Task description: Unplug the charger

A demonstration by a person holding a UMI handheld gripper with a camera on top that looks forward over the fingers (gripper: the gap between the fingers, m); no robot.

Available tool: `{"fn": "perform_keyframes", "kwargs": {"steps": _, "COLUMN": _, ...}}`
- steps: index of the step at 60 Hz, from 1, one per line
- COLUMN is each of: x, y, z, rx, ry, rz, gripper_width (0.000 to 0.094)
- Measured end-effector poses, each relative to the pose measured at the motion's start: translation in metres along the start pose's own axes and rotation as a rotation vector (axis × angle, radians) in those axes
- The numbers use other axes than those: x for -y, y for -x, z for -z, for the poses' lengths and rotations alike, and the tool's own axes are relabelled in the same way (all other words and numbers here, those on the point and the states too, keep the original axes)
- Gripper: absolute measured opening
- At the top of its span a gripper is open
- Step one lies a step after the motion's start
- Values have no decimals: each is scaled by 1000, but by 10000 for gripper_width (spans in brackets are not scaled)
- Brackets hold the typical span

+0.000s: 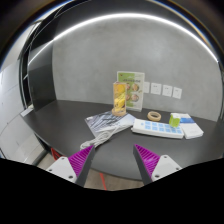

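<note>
Fingers [113, 165]: seen wide apart at the near side of the view, with nothing held and nothing between them; a purple pad is borne on the inner face of each, and pale housings are seen below the pads.
Surface [70, 122]: dark, rounded at its near edge, spread ahead of the fingers and set against a pale wall.
Bag [106, 124]: a clear, crinkled packet with striped contents, lying flat on the surface just ahead of the fingers, nearest the left one.
Power strip [160, 129]: a flat white bar laid on the surface ahead of the right finger, beyond the bag and to its right.
Charger: cannot be made out for certain; small items are seen standing on the power strip, but which of them is plugged in cannot be told.
Tape roll [154, 116]: a pale ring resting by the strip's far side.
Green item [175, 120]: a small yellow-green block at the strip's right end, its kind not readable.
Box [127, 90]: an upright printed carton with yellow and green pictures, standing at the back of the surface, well beyond the fingers.
Wall sockets [166, 91]: a row of white plates seen on the wall, to the right of the box.
</note>
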State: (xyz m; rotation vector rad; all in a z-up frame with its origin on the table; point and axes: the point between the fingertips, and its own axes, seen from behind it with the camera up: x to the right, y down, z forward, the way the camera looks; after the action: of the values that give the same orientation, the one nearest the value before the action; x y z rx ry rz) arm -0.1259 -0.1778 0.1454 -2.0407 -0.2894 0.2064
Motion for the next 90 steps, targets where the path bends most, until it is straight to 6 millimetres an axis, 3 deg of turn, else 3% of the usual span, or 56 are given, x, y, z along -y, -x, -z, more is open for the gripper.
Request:
{"fn": "perform_keyframes", "kwargs": {"steps": 8, "x": 12, "y": -30, "z": -16, "rx": -70, "ry": -5, "rz": -32, "gripper_width": 792}}
{"fn": "perform_keyframes", "kwargs": {"steps": 13, "x": 12, "y": -60, "z": -28, "rx": -111, "ry": 11, "rz": -58, "gripper_width": 793}}
{"fn": "perform_keyframes", "kwargs": {"steps": 28, "x": -4, "y": -202, "z": -82, "rx": -280, "ry": 21, "rz": -109, "gripper_width": 785}}
{"fn": "perform_keyframes", "kwargs": {"steps": 33, "x": -5, "y": -250, "z": -111, "rx": -289, "ry": 26, "rz": -126, "gripper_width": 787}}
{"fn": "perform_keyframes", "kwargs": {"steps": 43, "x": 15, "y": -328, "z": -178, "rx": -273, "ry": -1, "rz": -99, "gripper_width": 780}}
{"fn": "perform_keyframes", "kwargs": {"steps": 48, "x": 32, "y": -352, "z": -213, "rx": -260, "ry": -30, "rz": -52, "gripper_width": 781}}
{"fn": "perform_keyframes", "kwargs": {"steps": 57, "x": 36, "y": -374, "z": -262, "rx": -234, "ry": -30, "rz": -49, "gripper_width": 776}}
{"fn": "perform_keyframes", "kwargs": {"steps": 59, "x": 35, "y": -376, "z": -267, "rx": -223, "ry": -30, "rz": -59, "gripper_width": 580}}
{"fn": "perform_keyframes", "kwargs": {"steps": 60, "x": 34, "y": -379, "z": -268, "rx": -231, "ry": -31, "rz": -57, "gripper_width": 482}}
{"fn": "perform_keyframes", "kwargs": {"steps": 68, "x": 38, "y": -377, "z": -266, "rx": -211, "ry": -77, "rz": -68, "gripper_width": 378}}
{"fn": "perform_keyframes", "kwargs": {"steps": 76, "x": 45, "y": -375, "z": -261, "rx": -160, "ry": -63, "rz": -91, "gripper_width": 356}}
{"fn": "perform_keyframes", "kwargs": {"steps": 79, "x": 87, "y": -380, "z": -239, "rx": -157, "ry": -179, "rz": -95, "gripper_width": 358}}
{"fn": "perform_keyframes", "kwargs": {"steps": 84, "x": 178, "y": -403, "z": -177, "rx": -238, "ry": -403, "rz": 47, "gripper_width": 353}}
{"fn": "perform_keyframes", "kwargs": {"steps": 88, "x": 224, "y": -416, "z": -129, "rx": -248, "ry": -510, "rz": 39, "gripper_width": 353}}
{"fn": "perform_keyframes", "kwargs": {"steps": 90, "x": 237, "y": -426, "z": -112, "rx": -253, "ry": -540, "rz": 24, "gripper_width": 352}}
